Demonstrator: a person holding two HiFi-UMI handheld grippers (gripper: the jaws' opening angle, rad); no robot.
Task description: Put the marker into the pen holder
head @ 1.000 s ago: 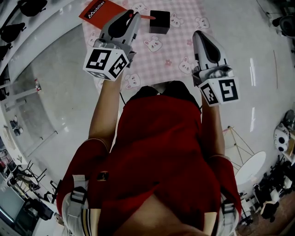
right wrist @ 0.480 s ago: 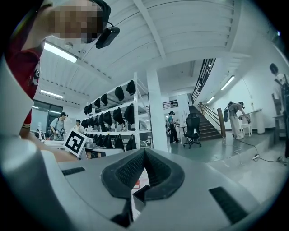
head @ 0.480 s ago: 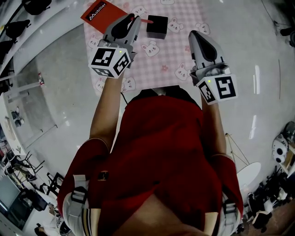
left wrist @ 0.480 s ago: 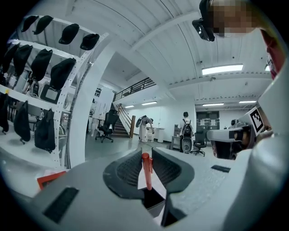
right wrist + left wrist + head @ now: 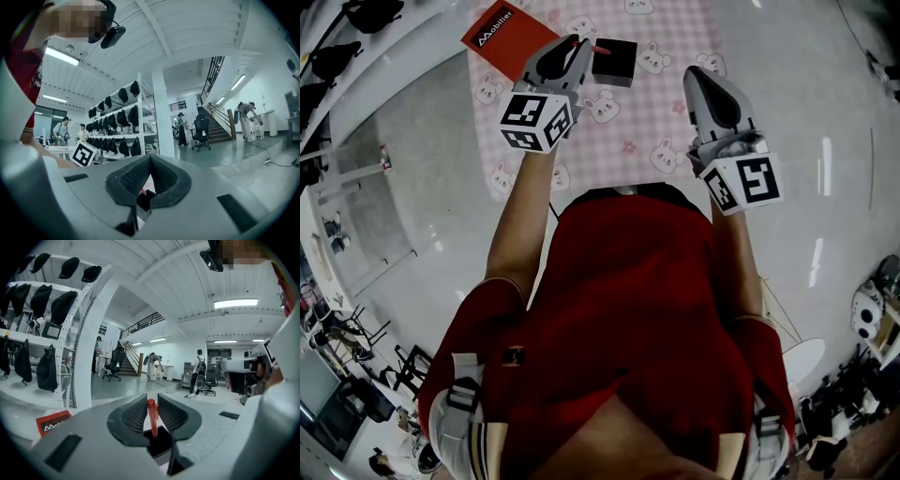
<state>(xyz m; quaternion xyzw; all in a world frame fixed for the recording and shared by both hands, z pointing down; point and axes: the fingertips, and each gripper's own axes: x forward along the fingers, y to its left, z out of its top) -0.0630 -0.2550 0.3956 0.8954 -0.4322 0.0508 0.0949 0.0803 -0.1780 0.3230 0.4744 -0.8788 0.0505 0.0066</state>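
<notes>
One relation decides the coming move: how the slim red marker (image 5: 152,418) lies against the mouth of the black square pen holder (image 5: 616,64). The left gripper (image 5: 577,44) has its dark ribbed fingers (image 5: 132,417) closed narrow on the marker, pinching it near mid-length. In the left gripper view the marker's long axis runs up and down between the pads, and its lower end overlaps the dark opening of the pen holder (image 5: 160,444) right behind it. From the head view, a short red end (image 5: 602,46) pokes out of the fingers toward the holder's left rim, close to it or just over it; whether it touches the rim cannot be told.

The holder stands on a pink checked cloth with rabbit prints (image 5: 647,117) spread on the white desk (image 5: 787,84), with a red card with white lettering (image 5: 499,28) just beyond the left gripper. The right gripper (image 5: 701,75) hangs well to the right of the holder, its fingers (image 5: 165,180) meeting at the tips with nothing between them. So the left is plainly the nearer and the working one. My judgement: the marker needs only a small shift right and a drop along its own axis before the grip is let go.
</notes>
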